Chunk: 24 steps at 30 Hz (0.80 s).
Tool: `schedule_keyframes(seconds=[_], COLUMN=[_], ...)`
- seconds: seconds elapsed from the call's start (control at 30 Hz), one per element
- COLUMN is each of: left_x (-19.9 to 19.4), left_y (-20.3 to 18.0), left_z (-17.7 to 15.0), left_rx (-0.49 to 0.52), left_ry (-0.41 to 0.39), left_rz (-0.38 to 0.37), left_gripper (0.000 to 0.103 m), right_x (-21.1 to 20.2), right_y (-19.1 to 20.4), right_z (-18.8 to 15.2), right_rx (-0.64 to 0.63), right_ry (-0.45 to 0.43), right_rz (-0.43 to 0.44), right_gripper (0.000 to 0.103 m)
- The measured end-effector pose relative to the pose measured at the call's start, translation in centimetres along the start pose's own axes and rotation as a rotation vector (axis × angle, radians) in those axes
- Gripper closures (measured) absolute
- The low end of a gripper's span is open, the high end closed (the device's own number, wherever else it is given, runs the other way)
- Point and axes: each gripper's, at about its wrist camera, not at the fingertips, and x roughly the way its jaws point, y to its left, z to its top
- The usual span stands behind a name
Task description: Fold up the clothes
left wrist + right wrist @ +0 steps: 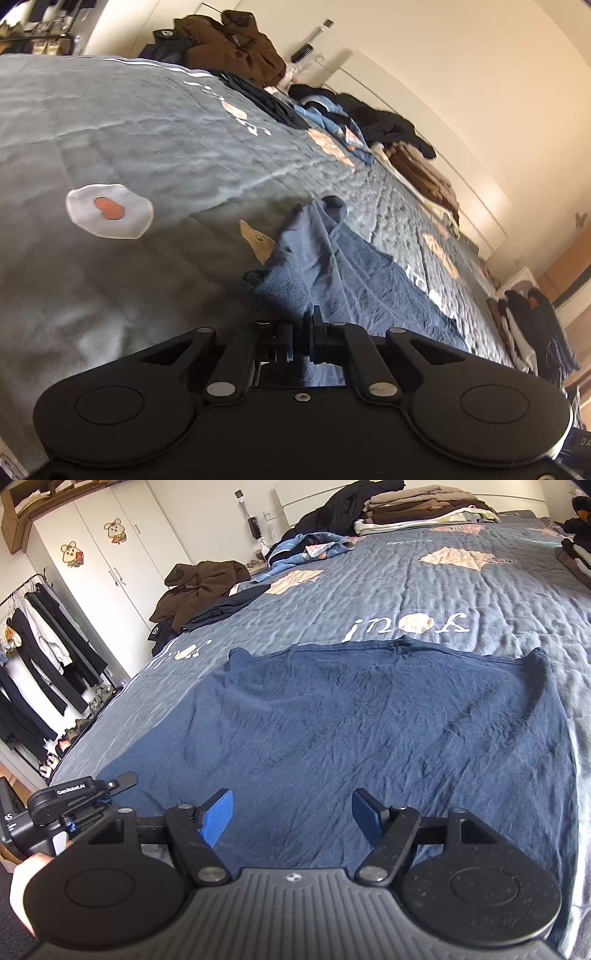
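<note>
Quilted bed w/ navy shirt (flat): left hand-held gripper pinching shirt, right hand-held gripper spread.

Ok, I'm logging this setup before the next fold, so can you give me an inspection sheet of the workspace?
Surface: grey-blue quilted bedspread with tan patches and white lettering, wrinkled.
Job's things: dark navy cotton T-shirt spread flat on the bedspread; one edge lifted at the left side.
Clutter: folded brown and beige clothes stack, crumpled brown jacket, light blue patterned garment along the far edge.
Grippers: left claw shut on the T-shirt's edge; right claw open above the shirt, apart from it.
Cables: nothing seen.
Surroundings: white wardrobe with mouse stickers, rack of hanging dark clothes.
</note>
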Motion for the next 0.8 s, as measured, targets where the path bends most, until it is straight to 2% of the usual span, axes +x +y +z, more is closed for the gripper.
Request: schedule_keyframes(seconds=[0.07,0.13,0.2,0.23,0.37,0.4,0.43,0.8], left_x=[0.8,1.5,2.0,2.2,2.1,2.0,1.9,1.3], left_y=[-0.7,-1.2,-1.0,-0.7,0.4,0.5,0.3,-2.1], left_z=[-0.1,-0.3,-0.3,-0.4,-0.5,-0.5,-0.5,-0.1], left_rx=[0.061,0.118,0.109,0.091,0.031,0.03,0.038,0.145], left_ry=[0.028,0.053,0.08,0.088,0.084,0.079,0.076,0.051], left_rz=[0.045,0.092,0.117,0.123,0.113,0.107,0.105,0.102], left_gripper=[0.094,0.087,0.076,0.075,0.076,0.083,0.089,0.094], right_x=[0.0,-0.1,-0.1,-0.3,-1.0,-1.1,-1.3,-2.6], right_y=[-0.3,-0.3,-0.3,-0.2,-0.1,0.0,0.0,1.9], right_z=[-0.1,-0.3,-0.5,-0.5,-0.5,-0.5,-0.5,-0.4], right_rx=[0.003,-0.006,-0.017,-0.021,-0.029,-0.031,-0.034,-0.123], right_ry=[0.011,0.018,0.024,0.023,0.012,0.009,0.007,-0.057], right_rz=[0.002,0.002,0.001,0.001,0.002,0.002,0.002,-0.118], right_gripper=[0.033,0.033,0.033,0.033,0.033,0.033,0.033,0.033])
